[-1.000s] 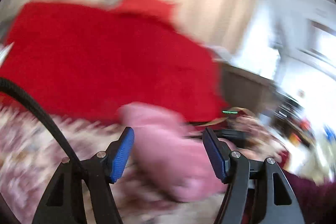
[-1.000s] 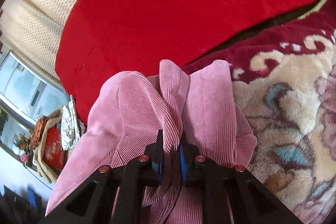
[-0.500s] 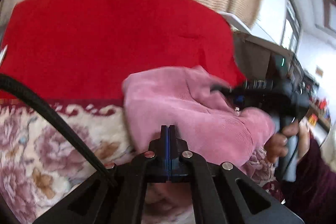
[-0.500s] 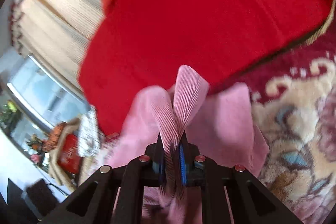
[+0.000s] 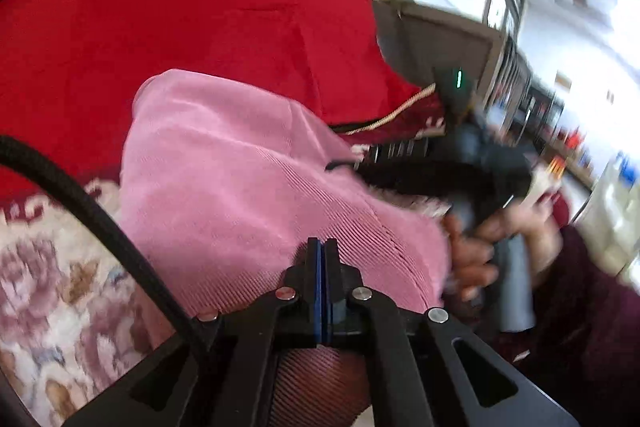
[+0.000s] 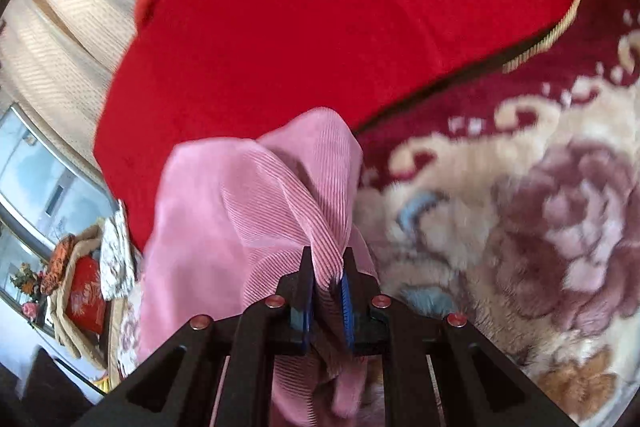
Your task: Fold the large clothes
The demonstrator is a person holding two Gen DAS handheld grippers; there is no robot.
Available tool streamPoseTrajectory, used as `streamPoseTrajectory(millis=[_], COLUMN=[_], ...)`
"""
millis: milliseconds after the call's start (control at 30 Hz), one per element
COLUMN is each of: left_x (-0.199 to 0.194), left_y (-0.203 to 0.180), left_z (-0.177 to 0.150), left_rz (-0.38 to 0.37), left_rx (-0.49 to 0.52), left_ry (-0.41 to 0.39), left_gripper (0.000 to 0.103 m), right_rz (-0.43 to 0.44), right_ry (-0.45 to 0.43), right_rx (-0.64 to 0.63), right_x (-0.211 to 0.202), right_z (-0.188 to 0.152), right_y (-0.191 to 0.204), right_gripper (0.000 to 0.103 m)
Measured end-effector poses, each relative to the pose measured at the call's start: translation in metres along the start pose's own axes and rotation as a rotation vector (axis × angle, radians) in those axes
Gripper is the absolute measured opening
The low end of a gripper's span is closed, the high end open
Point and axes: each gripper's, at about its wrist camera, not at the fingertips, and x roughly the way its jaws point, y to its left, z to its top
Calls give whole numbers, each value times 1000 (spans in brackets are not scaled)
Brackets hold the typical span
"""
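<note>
We are holding the pink corduroy garment (image 5: 248,187) with both grippers. The left gripper (image 5: 322,247) is showing its blue pads pressed flat together with no gap; pink cloth is lying right against the tips and running on under the frame, but we cannot tell whether any of it is actually pinched between them. The right gripper (image 6: 325,259) is clamping a bunched ridge of the garment (image 6: 256,211) between its fingers, with cloth rising ahead of the tips and hanging below them.

The garment is sitting over the floral blanket (image 6: 540,219), near the blanket's dark red border where that border is meeting the red cover (image 6: 320,11). In the left view the garment is lying across that same edge, part over the red cover (image 5: 180,11) and part over the blanket (image 5: 52,299).

The left view is also catching the right gripper's body (image 5: 448,163) and the person's right hand (image 5: 508,247) on its handle, touching the garment's right side. A black cable (image 5: 92,219) is crossing the lower left. Both views are motion-blurred.
</note>
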Motion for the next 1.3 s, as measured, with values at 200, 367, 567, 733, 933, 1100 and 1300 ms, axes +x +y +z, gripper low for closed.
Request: streamPoseTrajectory(millis=[200, 367, 567, 733, 933, 1100, 1300], left_x=[-66, -31, -36, -34, -36, -41, -43], left_y=[13, 23, 31, 18, 17, 20, 23], left_z=[3, -13, -13, -15, -37, -45, -44], left_rz=[42, 129, 146, 169, 146, 144, 143], left_rx=[29, 54, 51, 62, 83, 74, 64], left_ry=[-139, 10, 35, 36, 49, 58, 56], left_gripper=[35, 38, 38, 38, 38, 39, 39], right_rz=[-51, -63, -152, -55, -120, -106, -114], right_ry=[-11, -19, -150, -198, 45, 81, 132], right_rx=[-46, 26, -58, -179, -272, -223, -193], right_x=[6, 3, -53, -92, -36, -30, -35], right_z=[-4, -4, -11, -49, -89, -91, -85], right_y=[9, 7, 36, 75, 85, 70, 75], right_gripper=[12, 17, 17, 17, 13, 12, 11])
